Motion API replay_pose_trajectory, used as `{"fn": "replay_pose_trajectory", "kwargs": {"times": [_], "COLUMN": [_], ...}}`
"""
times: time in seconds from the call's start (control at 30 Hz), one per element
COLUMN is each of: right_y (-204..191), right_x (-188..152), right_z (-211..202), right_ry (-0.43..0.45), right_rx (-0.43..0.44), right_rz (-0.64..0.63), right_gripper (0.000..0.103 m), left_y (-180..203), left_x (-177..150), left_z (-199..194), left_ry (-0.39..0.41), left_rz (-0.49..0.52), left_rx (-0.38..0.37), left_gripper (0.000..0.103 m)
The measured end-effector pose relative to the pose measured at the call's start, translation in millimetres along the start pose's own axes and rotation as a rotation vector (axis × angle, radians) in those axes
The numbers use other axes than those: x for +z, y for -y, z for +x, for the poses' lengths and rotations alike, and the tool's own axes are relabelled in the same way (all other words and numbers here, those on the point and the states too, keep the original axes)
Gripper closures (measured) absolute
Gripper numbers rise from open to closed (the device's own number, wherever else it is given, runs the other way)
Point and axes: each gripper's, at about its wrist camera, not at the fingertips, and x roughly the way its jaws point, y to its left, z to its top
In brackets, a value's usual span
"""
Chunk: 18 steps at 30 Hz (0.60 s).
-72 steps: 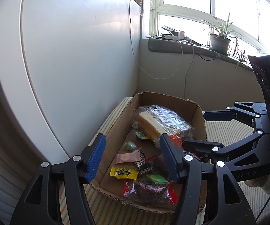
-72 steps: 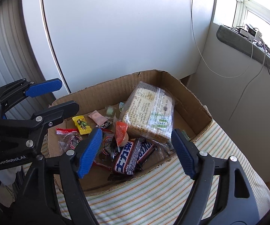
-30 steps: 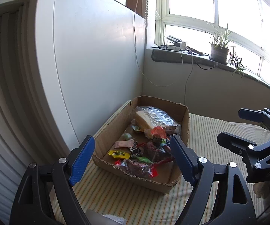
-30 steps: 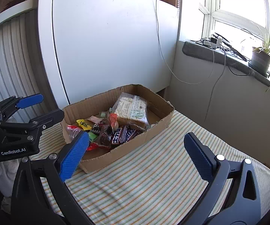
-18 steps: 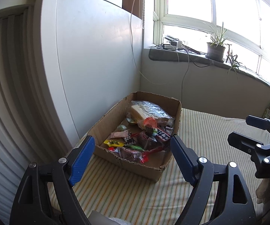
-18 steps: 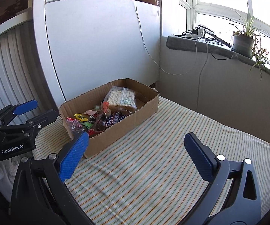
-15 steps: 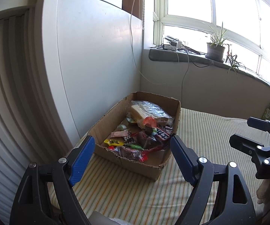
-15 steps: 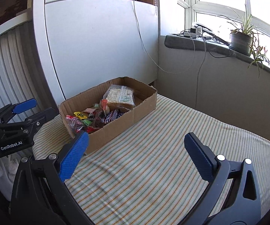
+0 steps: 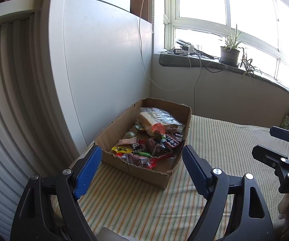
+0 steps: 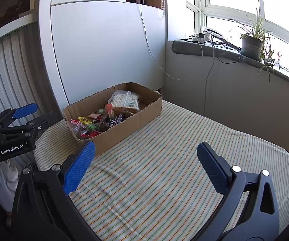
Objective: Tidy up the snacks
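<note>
i have the left gripper (image 9: 140,170) hanging back from the cardboard box (image 9: 142,168), its fingers (image 9: 87,169) spread wide with nothing between them, and the box sits just ahead of and between those tips on the striped cloth (image 9: 220,146) of what looks like a bed or padded surface. the snacks (image 9: 152,140) all appear to be inside the box already, with none loose on the cloth, so i judge the sorting is at or near its end and the step in hand is parking the two tools. to do that well i would draw away level and straight, fingers released, so no tip catches the torn near rim of the box or drags the cloth under it. the box's long axis runs away from my left fingers toward the white panel (image 9: 104,64) and the corner under the window sill (image 9: 194,62): a short end faces me, and the big clear-wrapped packet (image 9: 158,118) lies at the far end with the small sweets heaped at the near end. further right, the right gripper (image 10: 144,165) is also spread and empty, over bare cloth, with the box (image 10: 114,118) ahead and to the left of its fingers (image 10: 78,168), well apart, its long axis slanting from near left to far right.
</note>
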Motion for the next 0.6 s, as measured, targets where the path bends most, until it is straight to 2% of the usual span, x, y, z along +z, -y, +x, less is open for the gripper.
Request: {"fn": "replay_pose_trajectory", "kwargs": {"times": [0.6], "right_y": [-1.2], "right_x": [-5.5], "right_z": [2.5], "right_ry": [-0.015], "right_rx": [-0.002], "right_rz": [0.004], "right_gripper": [0.000], "left_y": [-1.1], "left_x": [-4.6], "left_z": [0.3], "left_ry": [-0.018], "left_rz": [-0.003], "left_rx": [0.001], "left_gripper": [0.020]}}
